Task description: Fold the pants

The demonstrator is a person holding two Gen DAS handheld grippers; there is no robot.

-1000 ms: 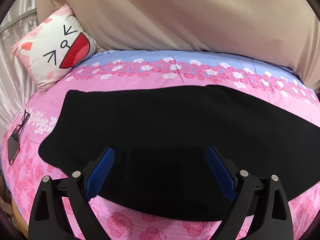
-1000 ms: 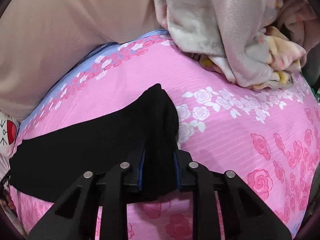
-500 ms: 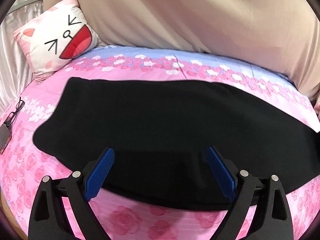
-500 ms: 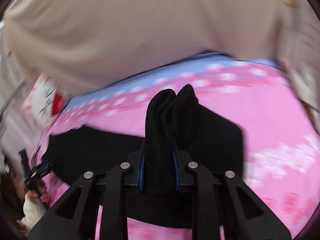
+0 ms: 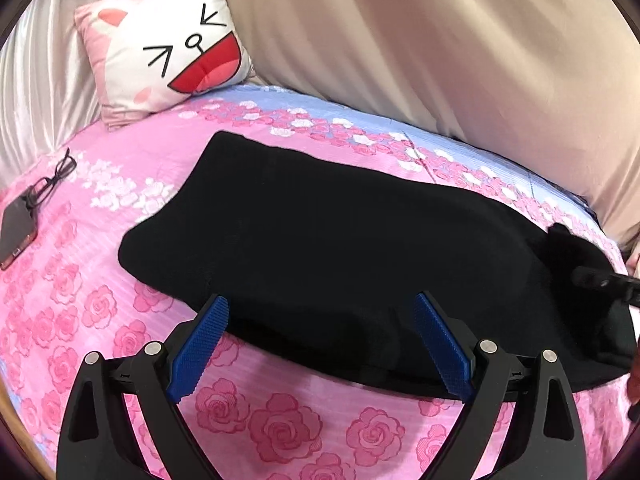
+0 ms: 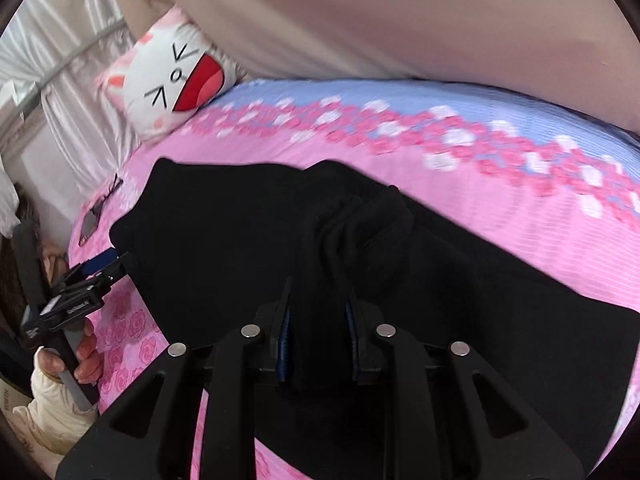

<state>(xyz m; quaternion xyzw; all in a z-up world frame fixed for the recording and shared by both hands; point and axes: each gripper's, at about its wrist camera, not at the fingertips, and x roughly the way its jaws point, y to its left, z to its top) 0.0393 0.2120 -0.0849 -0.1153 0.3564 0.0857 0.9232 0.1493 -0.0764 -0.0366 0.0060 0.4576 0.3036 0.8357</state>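
Our black pants (image 5: 320,248) lie flat on the pink bed (image 5: 80,280). Right gripper (image 6: 316,344) is pinched on the leg end, lifted so we can fold it over. Left gripper (image 5: 320,344) is wide apart w/ nothing in it, near the pants' near edge, ready to help.

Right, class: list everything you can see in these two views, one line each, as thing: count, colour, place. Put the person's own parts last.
pants: one, black, flat across the bed, one end lifted in the right claw
bedsheet: one, pink with roses and a blue band, under the pants
cat pillow: one, white and pink, at the far left corner
glasses: one, dark frame, near the left edge of the bed
phone: one, dark, beside the glasses
curtain: one, beige, behind the bed
left claw: open, at the pants' near edge
right claw: shut on the pants
hand: one, holding the left claw's handle
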